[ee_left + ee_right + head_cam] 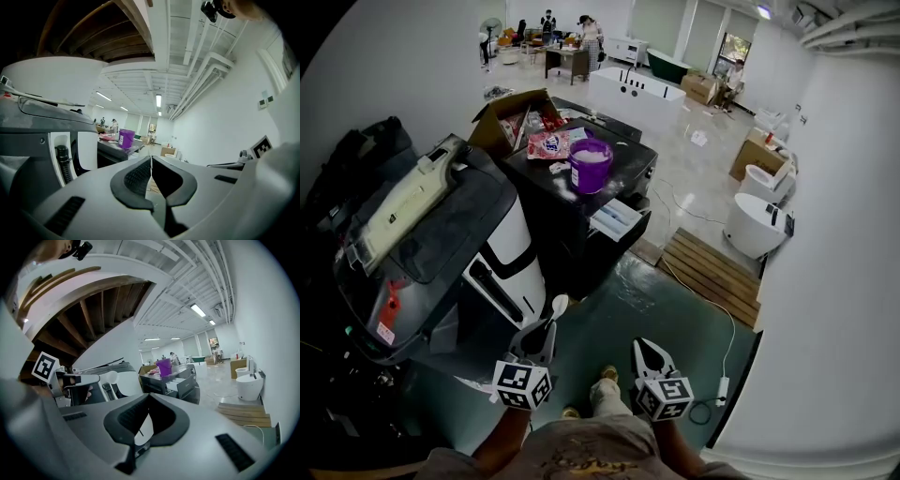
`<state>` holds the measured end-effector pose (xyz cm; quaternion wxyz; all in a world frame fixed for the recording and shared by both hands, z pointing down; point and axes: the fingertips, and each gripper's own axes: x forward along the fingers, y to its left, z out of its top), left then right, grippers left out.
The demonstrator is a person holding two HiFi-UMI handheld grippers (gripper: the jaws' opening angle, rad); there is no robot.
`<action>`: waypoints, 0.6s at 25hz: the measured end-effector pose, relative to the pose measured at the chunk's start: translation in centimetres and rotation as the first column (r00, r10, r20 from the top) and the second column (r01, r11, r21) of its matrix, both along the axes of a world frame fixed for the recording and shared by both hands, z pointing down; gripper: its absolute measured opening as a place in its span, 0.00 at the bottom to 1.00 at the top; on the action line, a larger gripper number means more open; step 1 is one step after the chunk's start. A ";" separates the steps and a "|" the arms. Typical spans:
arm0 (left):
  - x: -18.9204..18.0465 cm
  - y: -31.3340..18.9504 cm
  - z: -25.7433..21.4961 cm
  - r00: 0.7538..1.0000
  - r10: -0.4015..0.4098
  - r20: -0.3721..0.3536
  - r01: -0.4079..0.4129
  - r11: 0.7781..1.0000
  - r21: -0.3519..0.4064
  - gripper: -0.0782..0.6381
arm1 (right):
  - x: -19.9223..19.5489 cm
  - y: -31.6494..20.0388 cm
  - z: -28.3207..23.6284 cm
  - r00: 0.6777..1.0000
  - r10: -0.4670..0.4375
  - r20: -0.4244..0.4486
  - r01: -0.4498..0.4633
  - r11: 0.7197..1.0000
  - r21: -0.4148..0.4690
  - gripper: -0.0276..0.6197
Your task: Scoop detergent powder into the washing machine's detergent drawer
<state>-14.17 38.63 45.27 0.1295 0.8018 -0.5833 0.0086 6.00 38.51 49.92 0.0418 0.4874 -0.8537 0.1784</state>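
A purple tub of white powder stands on top of a black washing machine. The machine's light detergent drawer is pulled out at its front right. The tub also shows far off in the left gripper view and the right gripper view. My left gripper is low by my body, shut on a white scoop, which shows edge-on between the jaws. My right gripper is beside it, shut and holding nothing.
A grey-and-white appliance with a tilted top stands close on my left. An open cardboard box sits behind the washing machine. A wooden pallet, a white toilet and a floor cable lie to the right.
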 end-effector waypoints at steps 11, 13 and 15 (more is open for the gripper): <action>-0.4 -4.2 0.2 1.000 0.016 -0.017 -0.016 1.000 0.016 0.14 | -0.5 -4.0 0.3 1.000 0.015 0.002 -0.016 1.000 0.020 0.03; -0.4 -5.3 0.3 1.000 0.018 -0.018 -0.018 1.000 0.016 0.14 | -0.6 -5.2 0.4 1.000 0.013 0.005 -0.013 1.000 0.018 0.03; -0.4 -6.5 0.4 1.000 0.018 -0.017 -0.017 1.000 0.012 0.14 | -0.8 -6.4 0.1 1.000 0.012 0.018 -0.013 1.000 0.017 0.03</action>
